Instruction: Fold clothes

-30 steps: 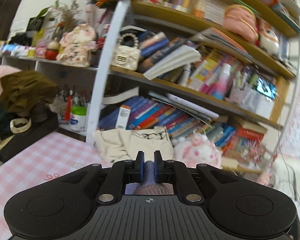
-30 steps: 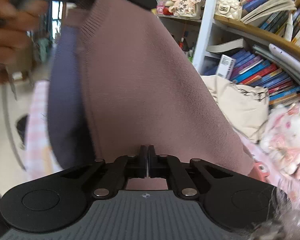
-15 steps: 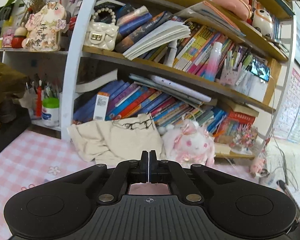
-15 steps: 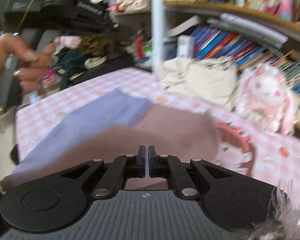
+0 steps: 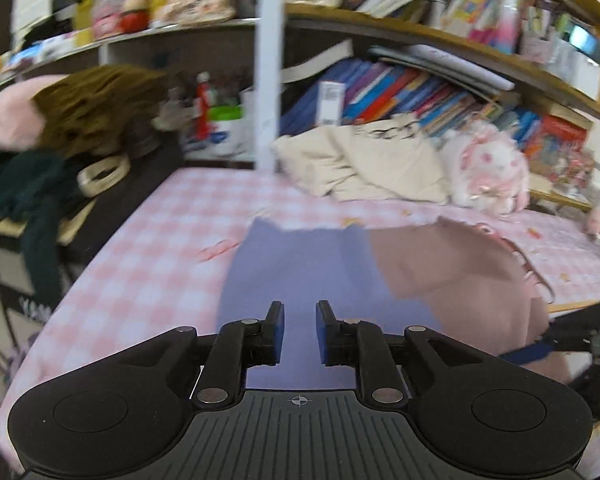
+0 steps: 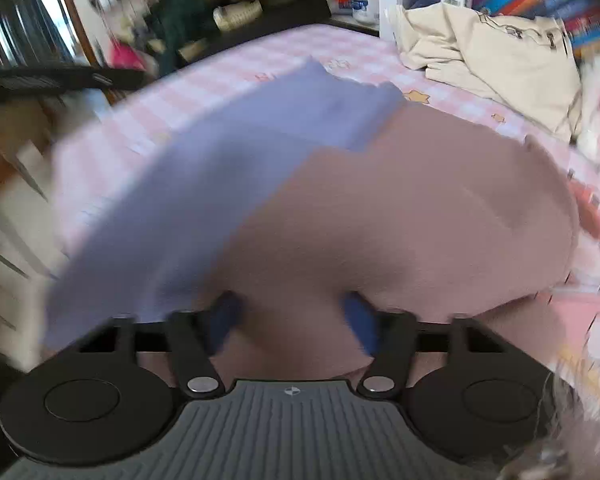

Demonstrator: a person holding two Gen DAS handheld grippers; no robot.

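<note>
so the two-tone sweater (image 5: pixel 340 280), lavender on one half and dusty pink on the other, lies spread on the pink checked table (image 5: pixel 148 248) by its near edge. left hand-held gripper (image 5: pixel 299 330) is opening, pads just apart over the lavender part, not pinching. right hand-held gripper (image 6: pixel 292 322) is opening wider, pink knit between its pads, let go

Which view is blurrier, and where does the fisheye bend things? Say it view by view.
Right wrist view: the blurrier one, with the two-tone garment, the checked tablecloth and the left edge smeared by motion. Left wrist view: softer blur, though the bookshelf boards bow into curves toward the frame edges and the corners go dark. Lighting is even indoors in both, with no glare.
</note>
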